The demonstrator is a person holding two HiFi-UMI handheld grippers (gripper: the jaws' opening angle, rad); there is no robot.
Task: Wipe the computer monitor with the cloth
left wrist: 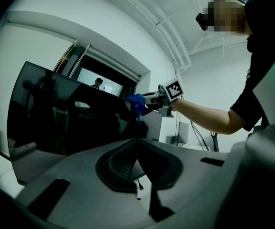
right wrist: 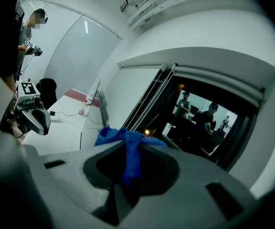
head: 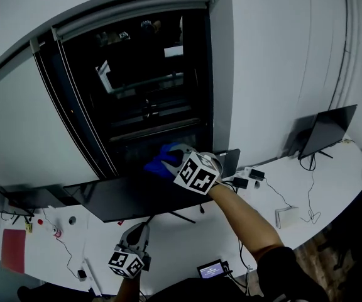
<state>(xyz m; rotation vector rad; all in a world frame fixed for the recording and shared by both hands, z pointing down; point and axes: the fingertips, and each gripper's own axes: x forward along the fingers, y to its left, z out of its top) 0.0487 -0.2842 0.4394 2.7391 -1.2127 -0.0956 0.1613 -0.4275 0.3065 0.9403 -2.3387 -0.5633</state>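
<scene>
A wide dark computer monitor (head: 137, 197) stands on the white desk (head: 187, 244), its screen dark in the left gripper view (left wrist: 66, 123). My right gripper (head: 171, 160) is shut on a blue cloth (head: 158, 164) and holds it at the monitor's top edge, right of centre. The cloth (right wrist: 123, 140) bunches between the right gripper's (right wrist: 128, 151) jaws and hangs down. From the left gripper view, the cloth (left wrist: 135, 102) and right gripper (left wrist: 149, 101) sit at the screen's upper corner. My left gripper (head: 139, 228) hangs low in front of the monitor, jaws together with nothing held (left wrist: 137, 144).
A dark window (head: 149, 87) fills the wall behind the monitor. A second monitor (head: 329, 131) stands at the far right. A white box (head: 288, 217), adapters with cables (head: 247, 178), a small lit device (head: 212, 269) and a red pad (head: 12, 249) lie on the desk.
</scene>
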